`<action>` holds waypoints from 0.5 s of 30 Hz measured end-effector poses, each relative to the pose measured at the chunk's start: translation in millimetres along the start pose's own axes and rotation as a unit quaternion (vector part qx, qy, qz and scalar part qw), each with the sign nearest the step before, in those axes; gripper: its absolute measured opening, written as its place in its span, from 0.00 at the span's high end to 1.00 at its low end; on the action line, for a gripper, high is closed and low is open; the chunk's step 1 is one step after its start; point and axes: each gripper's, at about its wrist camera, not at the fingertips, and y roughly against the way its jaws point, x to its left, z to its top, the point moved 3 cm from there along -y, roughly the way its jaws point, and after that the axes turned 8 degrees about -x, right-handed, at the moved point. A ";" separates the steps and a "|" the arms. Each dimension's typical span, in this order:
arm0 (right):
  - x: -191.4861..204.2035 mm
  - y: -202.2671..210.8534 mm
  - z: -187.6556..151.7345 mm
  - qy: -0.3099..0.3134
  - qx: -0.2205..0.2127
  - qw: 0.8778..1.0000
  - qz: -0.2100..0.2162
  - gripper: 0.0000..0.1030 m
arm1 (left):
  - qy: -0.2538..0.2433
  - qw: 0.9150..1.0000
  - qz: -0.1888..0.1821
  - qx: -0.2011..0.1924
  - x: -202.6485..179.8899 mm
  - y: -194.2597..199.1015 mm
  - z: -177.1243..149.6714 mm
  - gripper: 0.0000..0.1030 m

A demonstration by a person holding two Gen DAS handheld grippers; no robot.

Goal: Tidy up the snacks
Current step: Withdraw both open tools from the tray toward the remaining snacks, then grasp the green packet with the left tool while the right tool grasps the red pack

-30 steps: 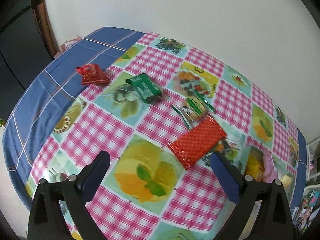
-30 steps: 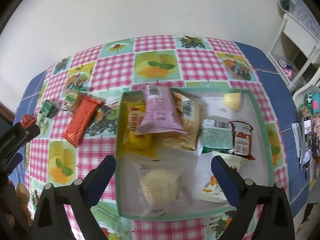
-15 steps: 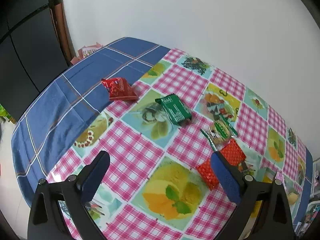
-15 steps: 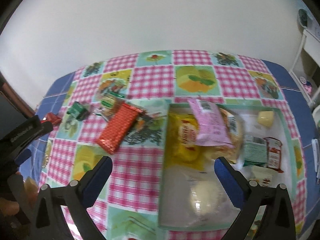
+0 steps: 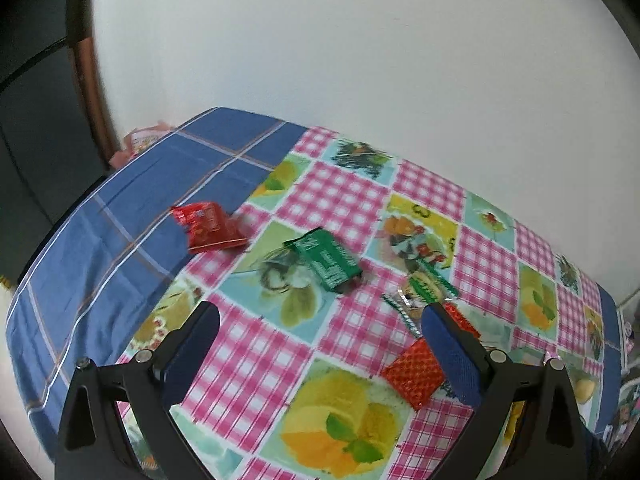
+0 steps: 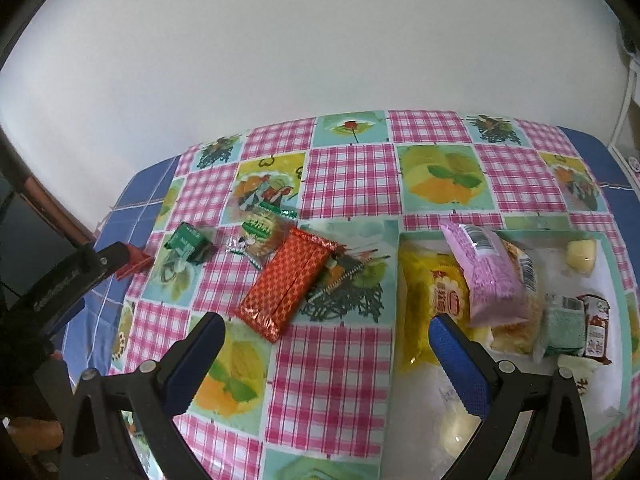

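Both the left gripper [image 5: 318, 334] and right gripper [image 6: 326, 344] hang spread and empty above the fruit-print checked tablecloth [image 6: 352, 178]. A long red foil snack bar [image 6: 289, 282] lies mid-table, just beside the green-rimmed white tray [image 6: 614, 280] of snack packets. A green wrapper [image 5: 326, 259] and a crumpled red packet [image 5: 208, 227] lie toward the left edge, perhaps touching the blue cloth [image 5: 120, 224].

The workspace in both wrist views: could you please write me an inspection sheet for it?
Surface: table under a pink checked fruit-print cloth over a blue plaid one.
Job's things: tray holds several packets, pink packet on top. Loose on the cloth: red patterned bar, green packet, small red packet, clear-wrapped snack.
Clutter: nothing seen.
Grippers: left gripper open, empty, above the cloth; right gripper open, empty, straddling the tray's left edge.
Cables: nothing seen.
Surroundings: white wall; white shelf at right.
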 end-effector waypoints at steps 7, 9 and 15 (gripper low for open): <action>7.1 -20.9 5.8 0.007 0.005 1.000 -0.010 0.00 | -0.024 0.999 -0.035 0.013 -15.5 -17.3 9.7 0.02; 12.7 -29.0 6.0 0.015 0.010 1.000 -0.015 0.00 | -0.029 0.999 -0.036 0.024 -15.8 -25.4 11.5 0.02; 27.5 -60.5 8.2 0.027 0.033 0.999 -0.025 0.02 | -0.090 0.995 -0.019 0.044 -14.2 -54.3 13.7 0.02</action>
